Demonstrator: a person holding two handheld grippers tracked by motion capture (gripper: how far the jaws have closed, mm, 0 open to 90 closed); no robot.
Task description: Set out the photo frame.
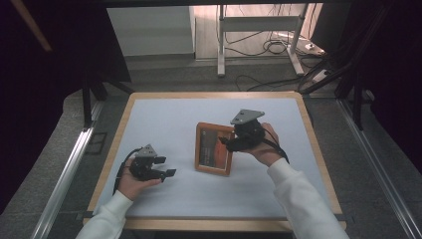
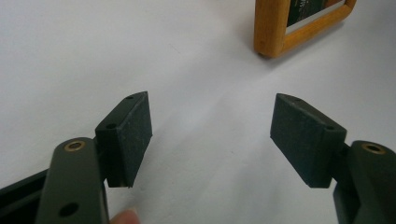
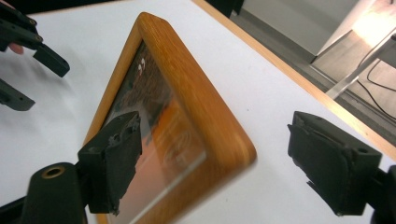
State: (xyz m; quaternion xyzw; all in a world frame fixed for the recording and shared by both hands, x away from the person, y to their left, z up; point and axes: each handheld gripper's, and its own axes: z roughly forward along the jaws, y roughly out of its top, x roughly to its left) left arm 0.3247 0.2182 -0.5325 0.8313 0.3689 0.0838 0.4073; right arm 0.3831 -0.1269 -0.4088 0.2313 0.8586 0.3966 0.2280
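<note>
2 sets of fingers are at work over the white surface [image 1: 164, 119], one in each of my hands. Lying flat near the middle of that surface is a wooden picture frame [image 1: 214, 148]; it holds a dark and orange print behind its glass, too blurred to read.

My right gripper [image 1: 225, 143] sits at the frame's right edge, with my right hand [image 1: 266, 144] wrapped around its body and the grey plate on top tilted. Its fingers [image 3: 111, 161] are spread wide, with the frame's near corner [image 3: 205, 135] between them: one pad hangs over the glass, the other stands clear beside the wooden rim, and neither presses on it.

My left gripper [image 1: 168, 167] rests low on the surface, well apart from the frame to its left, pointing toward it, cradled from beneath by my left hand [image 1: 132, 180]. Its fingers [image 2: 128, 137] are also spread, with bare white surface between them, and a corner of the frame [image 2: 280, 32] shows ahead.
</note>
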